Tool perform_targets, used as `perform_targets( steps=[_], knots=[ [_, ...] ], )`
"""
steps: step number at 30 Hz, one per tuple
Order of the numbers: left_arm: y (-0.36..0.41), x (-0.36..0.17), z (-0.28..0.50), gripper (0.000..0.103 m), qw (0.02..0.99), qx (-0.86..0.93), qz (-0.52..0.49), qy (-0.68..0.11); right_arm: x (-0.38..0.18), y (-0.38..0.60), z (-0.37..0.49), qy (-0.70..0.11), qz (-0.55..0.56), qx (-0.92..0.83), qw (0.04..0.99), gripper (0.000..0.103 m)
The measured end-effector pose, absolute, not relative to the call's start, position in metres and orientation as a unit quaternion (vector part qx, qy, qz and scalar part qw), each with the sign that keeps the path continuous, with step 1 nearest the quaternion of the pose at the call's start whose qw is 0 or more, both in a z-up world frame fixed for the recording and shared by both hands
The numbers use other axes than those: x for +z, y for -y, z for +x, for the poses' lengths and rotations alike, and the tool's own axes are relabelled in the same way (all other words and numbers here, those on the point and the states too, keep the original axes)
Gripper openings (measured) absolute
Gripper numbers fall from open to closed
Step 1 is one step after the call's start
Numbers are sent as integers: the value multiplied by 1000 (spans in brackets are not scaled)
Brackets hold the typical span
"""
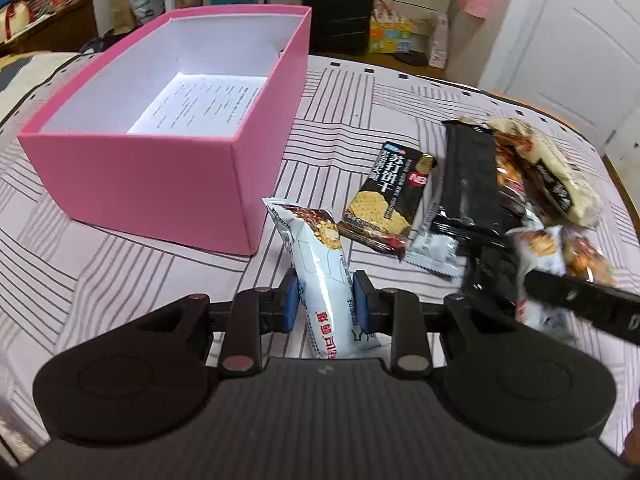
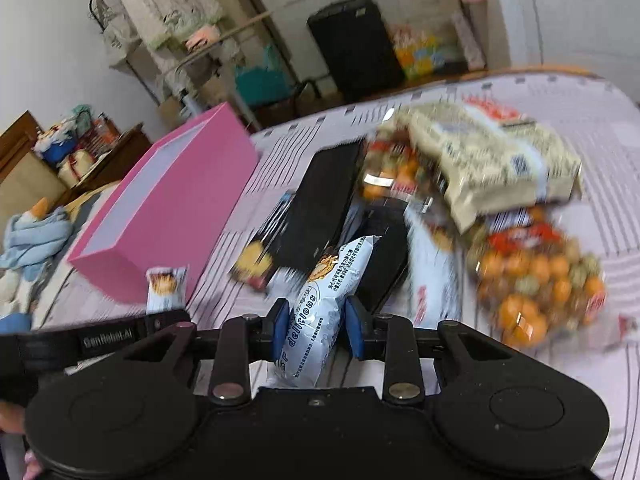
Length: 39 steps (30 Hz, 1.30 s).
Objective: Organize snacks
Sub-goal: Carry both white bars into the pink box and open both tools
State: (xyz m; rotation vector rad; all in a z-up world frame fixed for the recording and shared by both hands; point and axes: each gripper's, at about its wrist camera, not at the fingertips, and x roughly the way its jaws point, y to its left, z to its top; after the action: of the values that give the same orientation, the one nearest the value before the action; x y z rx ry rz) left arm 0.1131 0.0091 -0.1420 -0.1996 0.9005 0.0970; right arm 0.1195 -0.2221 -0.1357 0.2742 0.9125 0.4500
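Note:
An open pink box (image 1: 152, 184) with a white inside sits on the striped bedspread, holding only a printed sheet; it also shows in the right wrist view (image 2: 160, 216). My left gripper (image 1: 326, 302) is shut on a white snack bar packet (image 1: 320, 264), held just in front of the box's near right corner. My right gripper (image 2: 318, 326) is shut on a light blue-white snack packet (image 2: 320, 312) above the snack pile. The pile has a black cracker packet (image 1: 386, 196), a long black packet (image 1: 470, 176), a beige bag (image 2: 492, 164) and an orange-ball snack bag (image 2: 536, 280).
The bedspread's (image 1: 120, 280) far edge curves behind the pile. A black suitcase (image 1: 340, 4), cardboard boxes and bags stand on the floor beyond. A clothes rack (image 2: 168, 20) and a wooden cabinet (image 2: 24, 160) are at the left. Blue cloth (image 2: 36, 236) lies left of the box.

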Motion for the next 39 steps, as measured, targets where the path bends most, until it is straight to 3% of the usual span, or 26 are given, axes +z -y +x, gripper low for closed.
perform_targets(
  steps=[23,32,39],
  knots=[
    [-74,-46,42,27,892,-9,-84,-445,-42,155,87,-468,72,386,792,35],
    [-113,-6,58,27,899,-19,-81,-429,-4,104,112,-432,27,431,792,35],
    [-142,11,104,27,918,-8,-79,-387,-4,62,166,-391,5,437,810,35]
  ],
)
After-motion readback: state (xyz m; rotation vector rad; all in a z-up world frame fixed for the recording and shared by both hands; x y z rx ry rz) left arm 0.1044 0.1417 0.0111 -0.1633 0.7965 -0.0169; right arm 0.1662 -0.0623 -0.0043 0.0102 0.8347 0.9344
